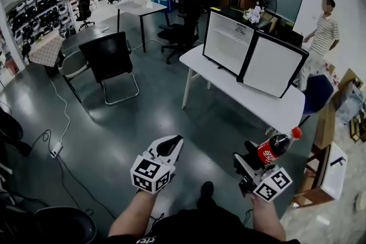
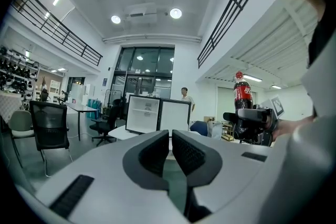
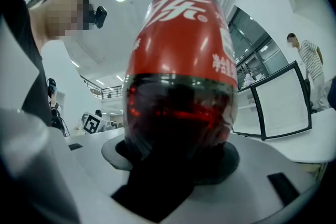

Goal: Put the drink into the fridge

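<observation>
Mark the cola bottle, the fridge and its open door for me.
cola bottle (image 1: pixel 267 152), head view, on its red label.
fridge (image 1: pixel 227 42), head view, on its white inside.
open door (image 1: pixel 272 67), head view, on the door's inner panel.

Bare floor (image 1: pixel 171 114) runs to the table (image 1: pixel 274 103); the fridge (image 1: pixel 229 43) on it stands open.

White table (image 1: pixel 269 104), black chair (image 1: pixel 108 60) on grey floor (image 1: pixel 171 123), person in striped shirt (image 1: pixel 325 31), perhaps flowers (image 1: pixel 252 14) beyond

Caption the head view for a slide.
The right gripper holds a cola bottle, the left gripper is shut and empty, and the open fridge stands ahead on the table.
</observation>
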A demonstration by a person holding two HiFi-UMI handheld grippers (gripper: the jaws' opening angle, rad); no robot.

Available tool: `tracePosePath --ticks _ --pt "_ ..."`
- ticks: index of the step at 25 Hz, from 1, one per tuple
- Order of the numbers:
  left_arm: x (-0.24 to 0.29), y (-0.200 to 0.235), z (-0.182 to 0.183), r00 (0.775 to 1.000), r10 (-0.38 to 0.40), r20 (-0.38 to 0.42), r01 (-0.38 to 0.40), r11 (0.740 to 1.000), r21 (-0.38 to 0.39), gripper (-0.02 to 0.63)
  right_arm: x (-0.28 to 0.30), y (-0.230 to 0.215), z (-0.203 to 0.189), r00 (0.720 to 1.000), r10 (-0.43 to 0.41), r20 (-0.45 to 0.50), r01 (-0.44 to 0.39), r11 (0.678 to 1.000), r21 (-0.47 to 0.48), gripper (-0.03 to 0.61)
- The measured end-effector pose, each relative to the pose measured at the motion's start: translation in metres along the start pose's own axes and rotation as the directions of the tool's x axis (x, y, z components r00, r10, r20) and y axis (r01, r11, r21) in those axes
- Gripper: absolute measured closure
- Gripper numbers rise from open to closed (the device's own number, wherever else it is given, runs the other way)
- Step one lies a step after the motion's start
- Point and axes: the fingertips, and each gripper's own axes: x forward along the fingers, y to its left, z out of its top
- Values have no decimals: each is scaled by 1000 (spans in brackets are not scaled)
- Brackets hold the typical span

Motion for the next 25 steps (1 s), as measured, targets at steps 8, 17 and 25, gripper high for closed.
tracePosePath --ticks 8,17,25 --pt "54 15 -11 999 -14 -40 13 1000 -24 580 22 -53 -1 1000 -10 -8 10 1000 29 299" --pt "144 35 -3 997 -6 -79 4 1000 -21 580 52 -140 -1 1000 0 -28 2 998 65 299" --pt "222 44 30 996 30 -81 -29 999 24 580 69 -223 20 1000 21 -21 -20 998 67 299"
